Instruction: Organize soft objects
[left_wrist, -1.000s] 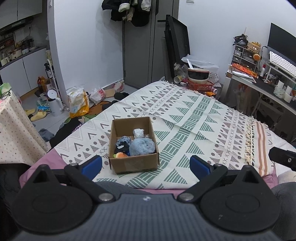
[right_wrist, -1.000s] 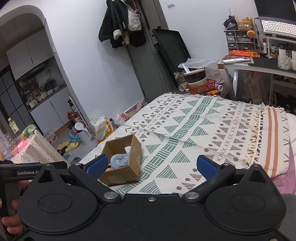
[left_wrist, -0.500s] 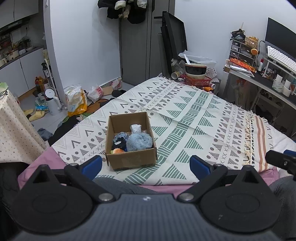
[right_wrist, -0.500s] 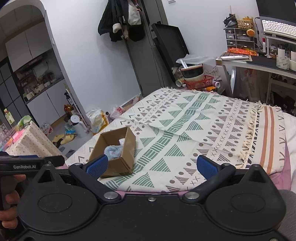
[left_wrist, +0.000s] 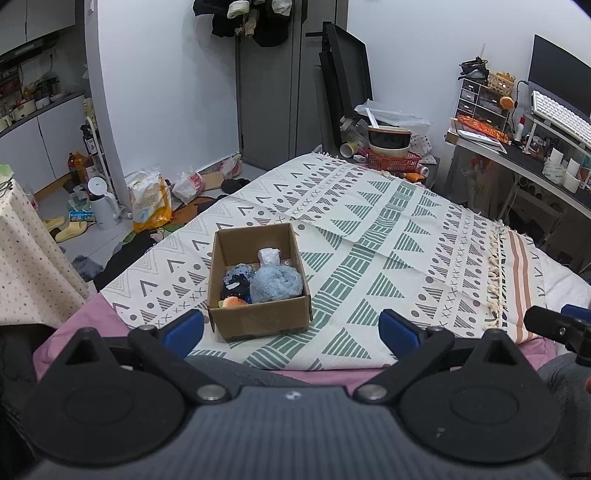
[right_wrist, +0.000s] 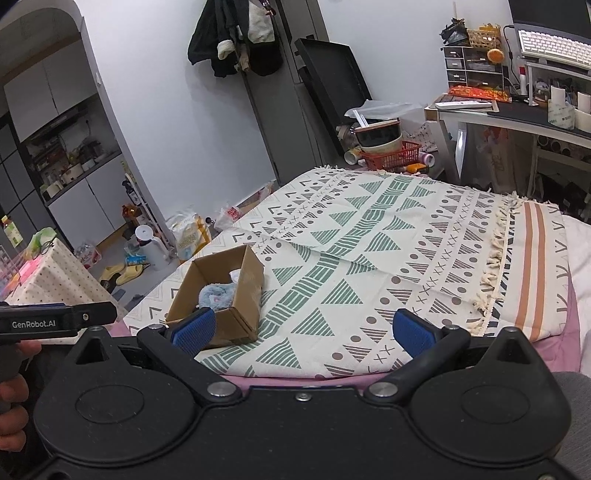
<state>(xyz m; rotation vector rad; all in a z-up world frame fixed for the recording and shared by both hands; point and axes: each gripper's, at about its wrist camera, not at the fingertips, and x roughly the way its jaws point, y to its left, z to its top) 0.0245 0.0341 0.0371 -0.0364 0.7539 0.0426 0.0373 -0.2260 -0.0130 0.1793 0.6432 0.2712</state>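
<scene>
- We're looking at the patterned blanket (left_wrist: 369, 229) covering the bed; everything below is placed relative to the cardboard box (left_wrist: 258, 321) sitting on its near-left part.
- The box is standing upright and open-topped, no flaps in the way; it's looking light and stiff enough to hold by a wall.
- We're holding the left gripper (left_wrist: 291, 326) short of the box's near wall, jaws spread wide, gripping nothing.
- We're holding the right gripper (right_wrist: 303, 330) to the right of the box, jaws likewise spread and empty.
- Inside the box, the pale blue fluffy bundle (left_wrist: 277, 282) is filling the right half: we're judging it light, squashy, non-slip. We'd pinch it deep at its top bulge.
- Left of it in the box, a dark blue item (left_wrist: 238, 280) is lying; its shape is hard to make out.
- At the box's near-left corner, an orange piece (left_wrist: 232, 302) is mostly hidden by the wall.
- The small white-grey item (left_wrist: 269, 255) at the box's far side: we can't identify it.
</scene>
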